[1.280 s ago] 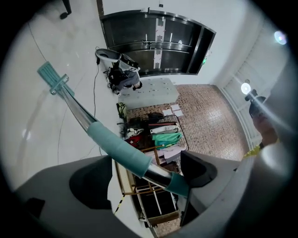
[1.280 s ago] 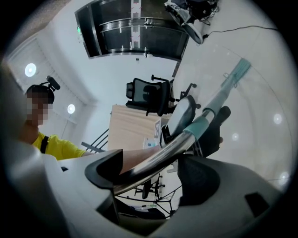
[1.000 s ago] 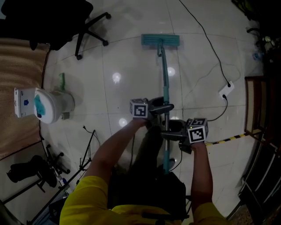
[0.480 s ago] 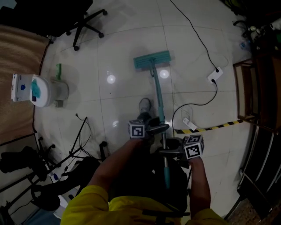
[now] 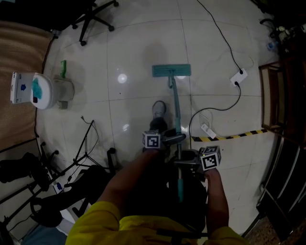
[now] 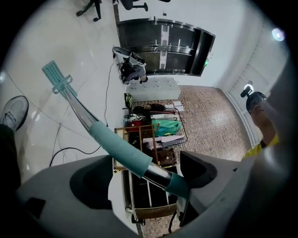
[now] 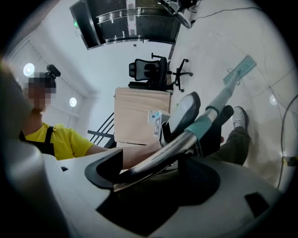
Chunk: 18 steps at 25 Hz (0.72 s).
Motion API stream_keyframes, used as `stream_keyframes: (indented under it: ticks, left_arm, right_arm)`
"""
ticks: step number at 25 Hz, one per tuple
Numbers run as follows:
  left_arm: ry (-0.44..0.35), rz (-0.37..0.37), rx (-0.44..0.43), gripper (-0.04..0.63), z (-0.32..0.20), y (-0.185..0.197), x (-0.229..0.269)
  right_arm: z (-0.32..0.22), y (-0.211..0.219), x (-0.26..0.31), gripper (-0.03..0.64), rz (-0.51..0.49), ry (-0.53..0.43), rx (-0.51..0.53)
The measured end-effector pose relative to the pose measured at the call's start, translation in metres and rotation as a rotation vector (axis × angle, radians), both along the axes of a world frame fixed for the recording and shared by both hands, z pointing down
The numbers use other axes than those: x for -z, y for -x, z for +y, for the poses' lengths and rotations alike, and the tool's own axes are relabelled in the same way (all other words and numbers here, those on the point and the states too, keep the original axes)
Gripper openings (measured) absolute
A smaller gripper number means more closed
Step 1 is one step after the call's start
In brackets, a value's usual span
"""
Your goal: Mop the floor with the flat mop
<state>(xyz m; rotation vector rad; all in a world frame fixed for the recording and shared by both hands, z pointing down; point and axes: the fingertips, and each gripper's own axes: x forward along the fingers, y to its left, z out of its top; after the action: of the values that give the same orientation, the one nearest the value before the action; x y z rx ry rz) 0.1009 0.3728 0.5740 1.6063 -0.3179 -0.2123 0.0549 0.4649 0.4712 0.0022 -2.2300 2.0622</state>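
Note:
A flat mop lies with its teal head [image 5: 171,71] flat on the white tiled floor and its handle [image 5: 176,115] running back toward me. My left gripper [image 5: 168,139] is shut on the mop handle, above my right gripper [image 5: 185,163], which is shut on the same handle lower down. In the left gripper view the handle [image 6: 122,149] crosses between the jaws, with the mop head [image 6: 57,77] far off. In the right gripper view the chrome handle [image 7: 172,145] sits between the jaws and the mop head [image 7: 240,69] shows at the upper right.
A white toilet [image 5: 42,91] stands at the left by a brown mat. A power strip [image 5: 237,76] and black cable [image 5: 224,38] lie to the right of the mop head. Yellow-black tape [image 5: 229,138] marks the floor. Tripods [image 5: 71,162] and an office chair [image 5: 93,14] stand left. My shoe [image 5: 158,109] is beside the handle.
The mop head has slid across the tiles, nearer to my feet than a second ago and squared up from its tilt. Both grippers keep their hold on the handle.

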Motion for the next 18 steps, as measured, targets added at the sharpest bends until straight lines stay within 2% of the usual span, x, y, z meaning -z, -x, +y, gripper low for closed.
stream_keyframes:
  ticks: [4, 9, 12, 18]
  left_arm:
    - [-0.018, -0.009, 0.026, 0.439, -0.037, 0.009, -0.008]
    - [-0.025, 0.015, 0.082, 0.437, -0.115, 0.018, -0.008]
    - [-0.063, -0.020, 0.082, 0.436, -0.175, 0.027, -0.013]
    - [-0.118, -0.001, 0.087, 0.432, -0.321, 0.042, -0.017]
  right_arm:
    - [-0.034, 0.006, -0.010, 0.379, 0.010, 0.007, 0.005]
    - [-0.113, 0.016, -0.012, 0.376, 0.010, -0.032, -0.006]
    - [-0.167, 0.022, -0.021, 0.373, 0.015, -0.015, -0.020]
    - [-0.314, 0.038, -0.031, 0.371, 0.033, -0.059, -0.032]
